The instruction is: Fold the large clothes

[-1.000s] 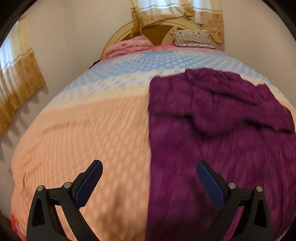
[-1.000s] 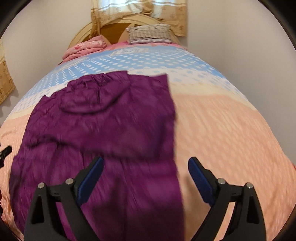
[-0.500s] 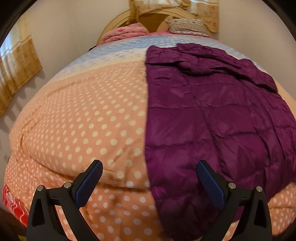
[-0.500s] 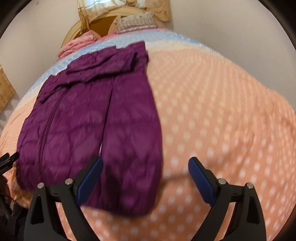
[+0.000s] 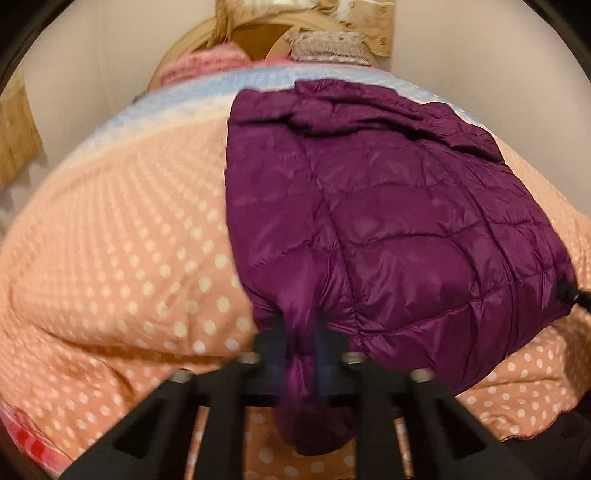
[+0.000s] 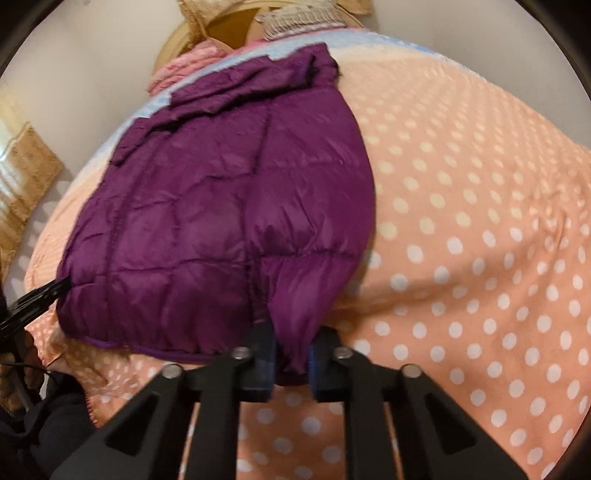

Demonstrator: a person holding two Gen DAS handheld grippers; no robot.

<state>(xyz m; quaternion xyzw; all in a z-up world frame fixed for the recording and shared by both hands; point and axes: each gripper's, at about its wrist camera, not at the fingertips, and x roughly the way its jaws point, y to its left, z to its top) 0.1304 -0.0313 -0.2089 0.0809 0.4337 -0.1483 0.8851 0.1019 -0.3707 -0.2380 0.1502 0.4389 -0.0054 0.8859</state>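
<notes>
A purple quilted jacket point(image 5: 388, 221) lies lengthwise on the bed, its hem at the near edge and its hood at the far end; it also shows in the right wrist view point(image 6: 229, 192). My left gripper point(image 5: 301, 354) is shut on the jacket's hem at its left corner. My right gripper point(image 6: 291, 354) is shut on the hem at its right corner. The left gripper's tip point(image 6: 40, 295) shows at the jacket's left corner in the right wrist view. The right gripper's tip point(image 5: 576, 295) shows at the right edge of the left wrist view.
The bed has an orange blanket with white dots point(image 5: 122, 258) point(image 6: 480, 221), blue toward the head. Pillows point(image 5: 325, 44) and a wooden headboard point(image 5: 258, 33) stand at the far end. Walls close in on both sides. Curtains point(image 6: 26, 173) hang at the left.
Both grippers were open above the bed. They have come down to the near edge of the jacket and shut on its hem, one at each corner.
</notes>
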